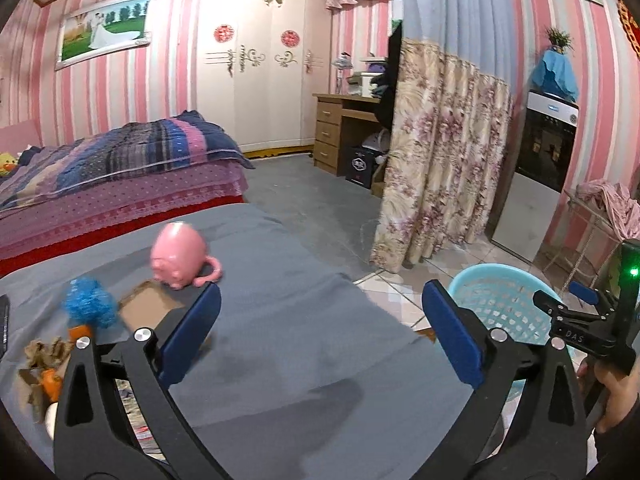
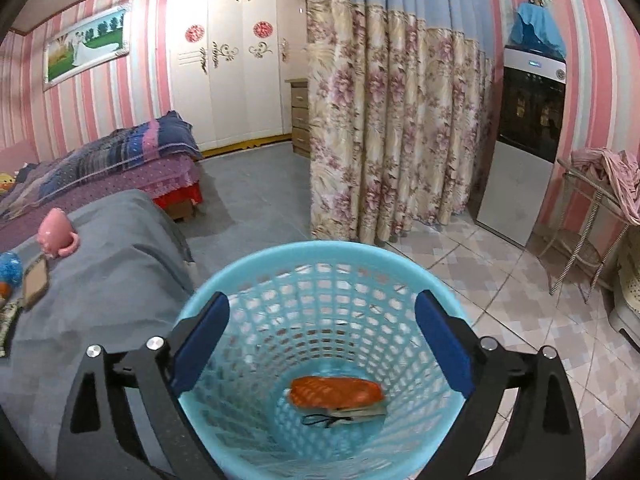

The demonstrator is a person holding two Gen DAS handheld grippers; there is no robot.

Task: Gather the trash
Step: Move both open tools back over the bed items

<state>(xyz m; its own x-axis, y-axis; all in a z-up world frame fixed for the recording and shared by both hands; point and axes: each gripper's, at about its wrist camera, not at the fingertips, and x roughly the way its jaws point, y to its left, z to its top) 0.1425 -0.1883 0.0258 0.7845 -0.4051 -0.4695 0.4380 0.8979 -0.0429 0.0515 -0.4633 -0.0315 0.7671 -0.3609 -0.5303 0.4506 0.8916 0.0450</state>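
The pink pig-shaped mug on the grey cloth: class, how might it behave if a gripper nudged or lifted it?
The pink mug looks glossy, so probably hard and slippery. Lying on its rounded side, it may roll, though its handle could stop it.

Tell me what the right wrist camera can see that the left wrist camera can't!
Only the right wrist view looks down into the blue basket and shows the orange wrapper lying at its bottom, with the right gripper open above it. Only the left wrist view shows the crumpled brown paper, the wooden desk and the open left gripper. Both show the pink pig toy, the blue fuzzy ball, the grey cloth and the bed.
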